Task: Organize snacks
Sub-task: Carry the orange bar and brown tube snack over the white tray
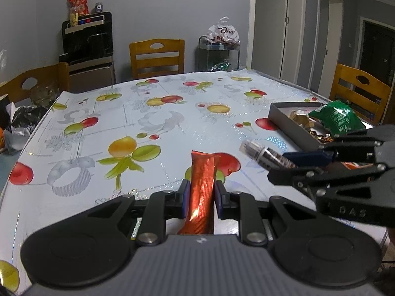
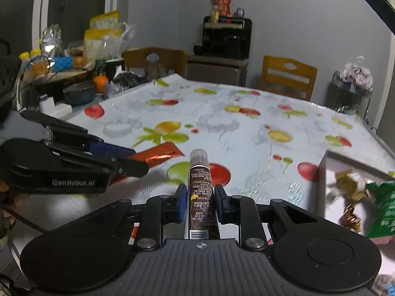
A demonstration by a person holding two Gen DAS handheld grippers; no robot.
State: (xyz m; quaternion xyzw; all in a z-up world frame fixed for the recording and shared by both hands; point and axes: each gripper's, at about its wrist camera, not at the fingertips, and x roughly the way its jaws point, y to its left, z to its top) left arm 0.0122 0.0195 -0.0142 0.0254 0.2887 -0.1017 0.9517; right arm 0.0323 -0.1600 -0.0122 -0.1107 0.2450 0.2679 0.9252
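Observation:
My left gripper [image 1: 202, 192] is shut on a shiny red stick packet [image 1: 203, 185], held above the fruit-print tablecloth [image 1: 148, 113]. My right gripper [image 2: 199, 197] is shut on a dark brown stick packet [image 2: 201, 192] with a clear crimped tip. In the left wrist view the right gripper [image 1: 288, 165] comes in from the right with the brown packet [image 1: 266, 154]. In the right wrist view the left gripper [image 2: 138, 160] comes in from the left with the red packet [image 2: 158, 156]. A grey shallow box [image 1: 286, 122] at the right holds a green bag [image 1: 338, 118] and gold-wrapped candies [image 1: 300, 118].
Wooden chairs [image 1: 156, 58] stand around the table. A black appliance [image 1: 87, 37] with snacks on top stands against the far wall. A metal cart [image 1: 218, 54] holds a plastic bag. Clutter, a dark pan [image 2: 79, 92] and an orange [image 2: 100, 82] lie at the table's left end.

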